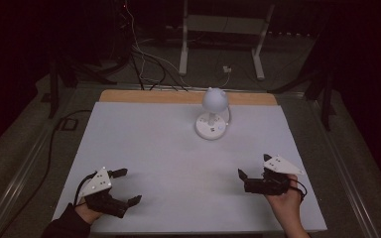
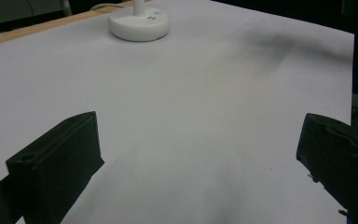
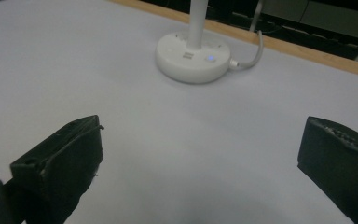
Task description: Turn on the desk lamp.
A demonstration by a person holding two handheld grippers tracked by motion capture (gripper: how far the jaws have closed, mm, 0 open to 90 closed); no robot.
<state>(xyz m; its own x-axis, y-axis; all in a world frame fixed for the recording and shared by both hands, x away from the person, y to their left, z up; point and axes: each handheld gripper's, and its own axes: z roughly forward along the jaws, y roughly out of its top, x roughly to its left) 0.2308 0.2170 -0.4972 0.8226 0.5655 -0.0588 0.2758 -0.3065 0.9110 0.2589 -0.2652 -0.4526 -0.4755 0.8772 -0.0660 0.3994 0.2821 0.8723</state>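
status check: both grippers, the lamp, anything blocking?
Left gripper open, empty, near table edge. Right gripper open, empty, near edge too. White desk lamp upright at far centre, untouched, cable running off the back. White tabletop between shows no obstruction.

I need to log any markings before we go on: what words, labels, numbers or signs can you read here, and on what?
No legible text anywhere.
Lamp base: two small dark marks and a small blue-lit dot on top, too small to read as words or symbols.
Grey plates on the left tongs and right tongs: a few dots, no lettering.
White table sheet: blank.
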